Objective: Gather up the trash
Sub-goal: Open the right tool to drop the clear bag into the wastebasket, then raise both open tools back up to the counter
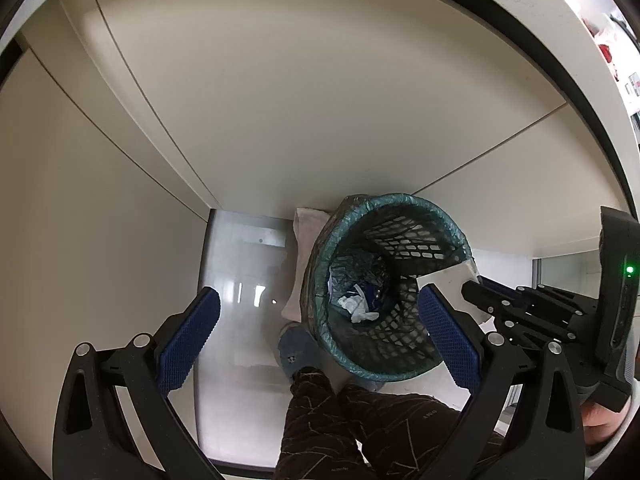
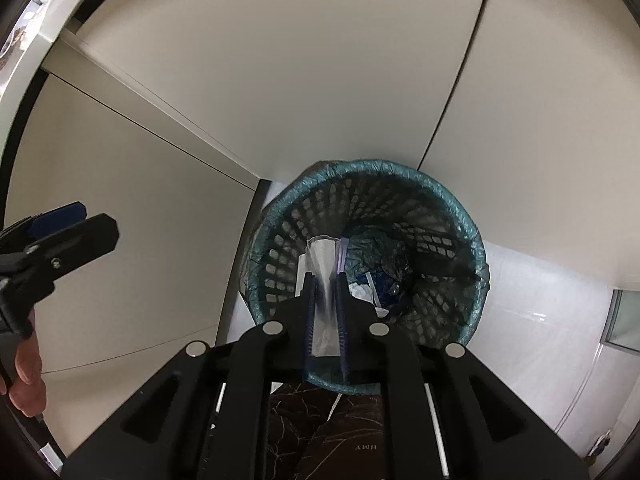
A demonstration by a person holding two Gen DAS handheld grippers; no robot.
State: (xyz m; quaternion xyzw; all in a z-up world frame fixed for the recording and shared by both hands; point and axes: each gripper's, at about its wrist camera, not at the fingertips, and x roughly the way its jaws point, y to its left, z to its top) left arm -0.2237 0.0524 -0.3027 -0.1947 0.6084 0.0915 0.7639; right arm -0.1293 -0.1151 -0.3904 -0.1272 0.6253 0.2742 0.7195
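Largest first: the round black mesh wastebasket lined with a teal plastic bag (image 2: 366, 264) stands on the pale tiled floor (image 2: 540, 300), tucked against the base of the cream cabinet fronts (image 1: 280, 100), with your legs just in front of it. Its bottom already holds a little litter: crumpled white paper (image 1: 358, 308) and some dark blue scraps (image 1: 370, 290) lie among the bag's folds.

Your right tongs (image 2: 325, 280) hang above the basket's near rim, pointing steeply down into it. A flat, pale, clear-and-white wrapper (image 2: 322, 264) sits between the two narrowly parted pads and reaches forward over the opening (whether the pads press on it, you cannot tell from here). So this piece is over the basket but not yet lying in it; I judge the drop is what remains.

Your left tongs (image 1: 320, 332) are released and empty, spread wide beside the basket.
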